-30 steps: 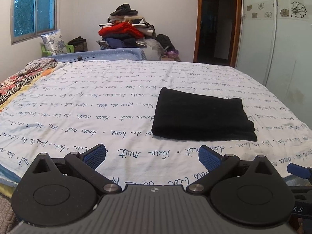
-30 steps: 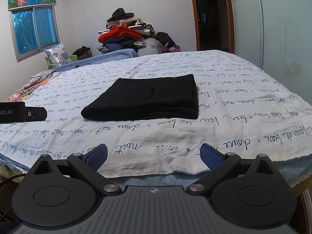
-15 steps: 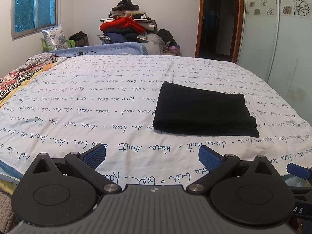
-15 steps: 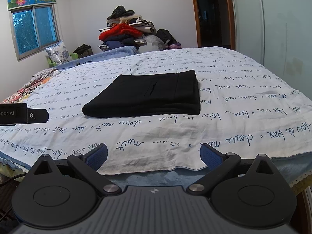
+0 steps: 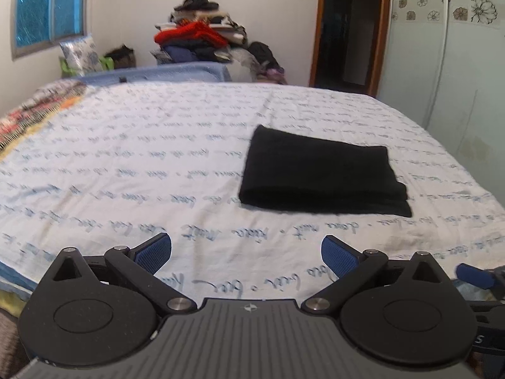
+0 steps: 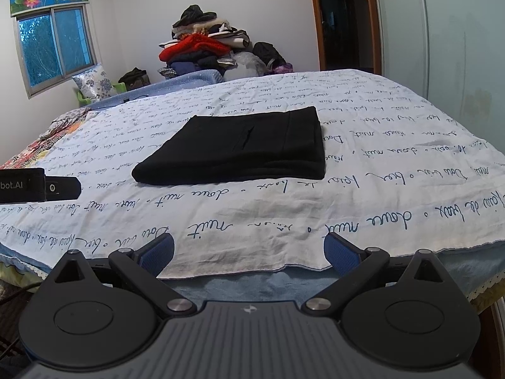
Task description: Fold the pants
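Right wrist view: pants folded flat on bed sheet; right gripper wide, empty. Left gripper likewise spread, well short of cloth. Risk: any renewed pinch or snag at edge likely to undo stacked layers.

The black pants lie folded into a flat, neat rectangle. They rest on the script-printed bedsheet, layered edges showing.

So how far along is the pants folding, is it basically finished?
It looks finished. The black pants lie as a flat, layered rectangle on the printed bedsheet, edges roughly lined up. Nothing is in hand: the left gripper and right gripper are both open, empty and short of the cloth. Nothing visible remains to fold; the heap of clothes behind the bed lies untouched.
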`<action>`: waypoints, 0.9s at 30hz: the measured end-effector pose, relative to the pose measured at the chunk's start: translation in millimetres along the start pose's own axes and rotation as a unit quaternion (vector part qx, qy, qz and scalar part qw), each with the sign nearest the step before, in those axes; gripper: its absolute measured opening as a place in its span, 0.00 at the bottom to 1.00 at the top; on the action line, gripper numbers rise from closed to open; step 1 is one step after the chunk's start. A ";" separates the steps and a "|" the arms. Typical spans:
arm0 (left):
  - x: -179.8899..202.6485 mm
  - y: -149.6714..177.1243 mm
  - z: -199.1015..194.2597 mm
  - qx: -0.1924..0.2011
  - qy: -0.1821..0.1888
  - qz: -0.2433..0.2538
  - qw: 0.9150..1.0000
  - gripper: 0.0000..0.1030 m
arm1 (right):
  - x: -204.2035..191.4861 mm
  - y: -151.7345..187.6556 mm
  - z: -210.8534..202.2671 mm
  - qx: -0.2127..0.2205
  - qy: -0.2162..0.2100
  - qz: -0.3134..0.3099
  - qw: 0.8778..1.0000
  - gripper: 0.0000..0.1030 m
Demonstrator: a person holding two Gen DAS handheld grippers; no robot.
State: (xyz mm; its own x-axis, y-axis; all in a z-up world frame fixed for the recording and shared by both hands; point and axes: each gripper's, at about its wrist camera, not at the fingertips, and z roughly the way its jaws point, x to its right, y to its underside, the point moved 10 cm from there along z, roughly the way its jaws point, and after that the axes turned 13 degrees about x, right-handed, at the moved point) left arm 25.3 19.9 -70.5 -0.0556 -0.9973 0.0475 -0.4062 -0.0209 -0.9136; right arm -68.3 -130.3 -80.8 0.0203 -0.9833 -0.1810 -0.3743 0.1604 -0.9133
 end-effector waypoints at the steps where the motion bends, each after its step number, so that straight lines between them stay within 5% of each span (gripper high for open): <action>1: 0.3 1.9 0.9 -0.006 0.005 -0.004 1.000 0.99 | -0.1 0.0 0.0 0.000 0.000 0.000 1.000 0.99; 9: -0.4 2.3 -0.1 -0.002 -0.004 -0.003 1.000 0.99 | -0.7 1.8 1.2 -0.003 -0.001 0.000 1.000 0.99; 17: 0.6 -8.0 -11.3 0.052 -0.034 0.030 0.998 0.95 | -0.6 2.8 1.1 -0.003 0.000 0.001 1.000 0.99; 27: 3.3 -8.2 -10.2 0.048 -0.026 0.042 0.998 0.96 | 0.0 2.7 2.1 -0.005 -0.001 0.003 1.000 0.99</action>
State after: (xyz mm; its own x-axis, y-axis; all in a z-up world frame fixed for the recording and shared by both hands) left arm 19.1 17.5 -58.8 -0.0376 -0.9980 -0.0501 -0.3119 0.0594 -0.9482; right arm -67.4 -129.7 -84.0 0.0205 -0.9822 -0.1866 -0.3834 0.1646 -0.9088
